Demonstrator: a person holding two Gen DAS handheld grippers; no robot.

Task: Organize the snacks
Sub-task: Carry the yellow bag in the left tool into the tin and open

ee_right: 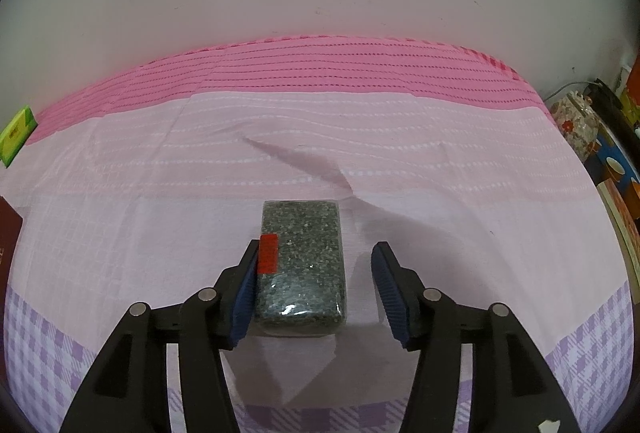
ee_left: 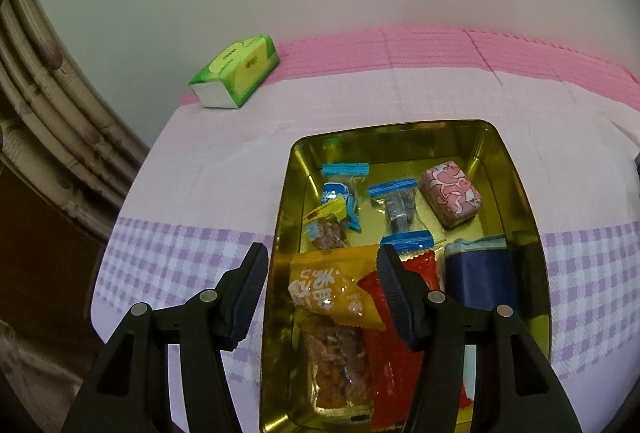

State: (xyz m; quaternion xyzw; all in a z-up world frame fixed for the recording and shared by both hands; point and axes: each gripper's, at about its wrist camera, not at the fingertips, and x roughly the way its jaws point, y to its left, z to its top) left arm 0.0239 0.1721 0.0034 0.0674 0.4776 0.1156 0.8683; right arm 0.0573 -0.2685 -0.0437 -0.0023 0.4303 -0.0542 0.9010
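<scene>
We see the left gripper (ee_left: 322,275) spread, holding nothing, above the gold tin's (ee_left: 520,193) near-left snacks. The right gripper (ee_right: 316,273) stands spread around the speckled block (ee_right: 302,265) on the cloth (ee_right: 440,173); only its left pad touches.

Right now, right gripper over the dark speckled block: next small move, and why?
Probably close the right gripper on the speckled block. The block lies on the cloth between open jaws: the left pad sits against its side, the right pad stands clear with a gap. The gold tin, already holding snacks, is likely where it goes.
</scene>
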